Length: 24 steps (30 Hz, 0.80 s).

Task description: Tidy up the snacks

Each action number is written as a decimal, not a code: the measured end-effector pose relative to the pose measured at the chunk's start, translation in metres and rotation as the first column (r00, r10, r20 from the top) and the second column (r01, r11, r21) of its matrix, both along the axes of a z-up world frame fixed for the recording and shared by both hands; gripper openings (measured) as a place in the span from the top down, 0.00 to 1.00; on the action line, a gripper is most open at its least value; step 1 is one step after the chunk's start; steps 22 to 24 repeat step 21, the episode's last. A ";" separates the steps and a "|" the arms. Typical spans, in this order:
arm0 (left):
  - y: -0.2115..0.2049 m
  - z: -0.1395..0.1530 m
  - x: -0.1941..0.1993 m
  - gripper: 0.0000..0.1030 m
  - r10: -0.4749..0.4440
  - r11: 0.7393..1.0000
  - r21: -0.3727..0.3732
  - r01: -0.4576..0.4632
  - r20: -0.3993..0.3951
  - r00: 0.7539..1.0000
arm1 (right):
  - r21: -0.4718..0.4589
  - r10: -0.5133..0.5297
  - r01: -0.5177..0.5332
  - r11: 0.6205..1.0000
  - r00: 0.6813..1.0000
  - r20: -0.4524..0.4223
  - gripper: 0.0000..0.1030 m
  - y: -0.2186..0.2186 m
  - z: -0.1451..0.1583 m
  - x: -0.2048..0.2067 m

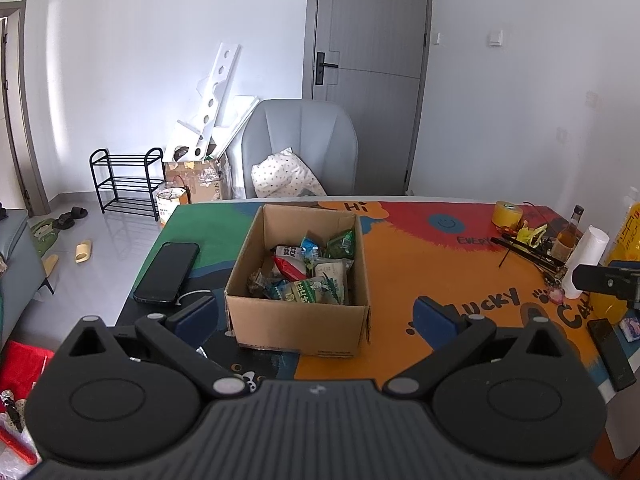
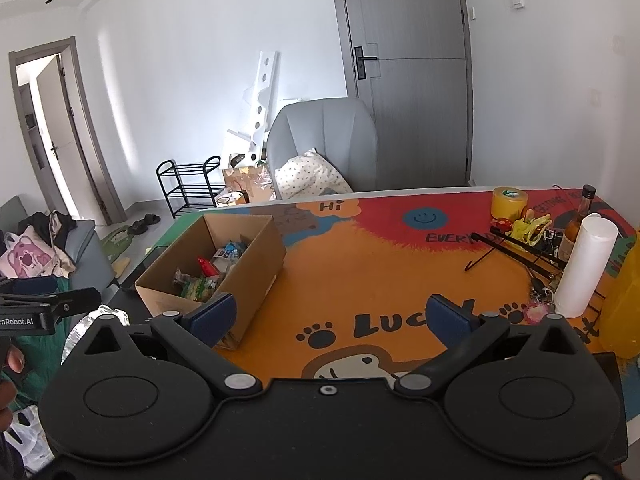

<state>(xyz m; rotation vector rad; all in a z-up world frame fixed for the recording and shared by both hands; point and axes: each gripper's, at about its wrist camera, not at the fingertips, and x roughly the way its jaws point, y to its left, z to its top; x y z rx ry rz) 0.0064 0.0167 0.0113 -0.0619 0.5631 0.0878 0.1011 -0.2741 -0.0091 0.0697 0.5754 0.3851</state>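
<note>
Snacks [image 1: 310,270] fill the box [image 1: 298,322] (both grippers empty).

yellow bottle [image 1: 624,264] cut by frame edge, snack packets [image 1: 312,272] print unreadable

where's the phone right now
The phone lies face up on the table's green-and-dark corner in the left wrist view, just left of the cardboard box.
</note>
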 end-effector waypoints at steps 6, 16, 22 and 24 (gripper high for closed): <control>0.000 -0.001 0.001 0.00 -0.001 1.000 -0.002 0.001 -0.004 1.000 | -0.006 0.000 0.000 1.000 1.000 0.001 0.00 0.000 -0.001 0.001; -0.002 -0.003 0.003 0.00 -0.010 1.000 0.004 0.010 -0.004 1.000 | -0.014 0.003 -0.003 1.000 1.000 -0.009 0.00 0.001 -0.003 0.003; -0.004 -0.005 0.003 0.00 -0.025 1.000 0.007 0.025 0.003 1.000 | -0.015 0.011 -0.011 1.000 1.000 -0.023 0.00 0.005 -0.009 0.006; -0.004 -0.005 0.003 0.00 -0.025 1.000 0.007 0.025 0.003 1.000 | -0.015 0.011 -0.011 1.000 1.000 -0.023 0.00 0.005 -0.009 0.006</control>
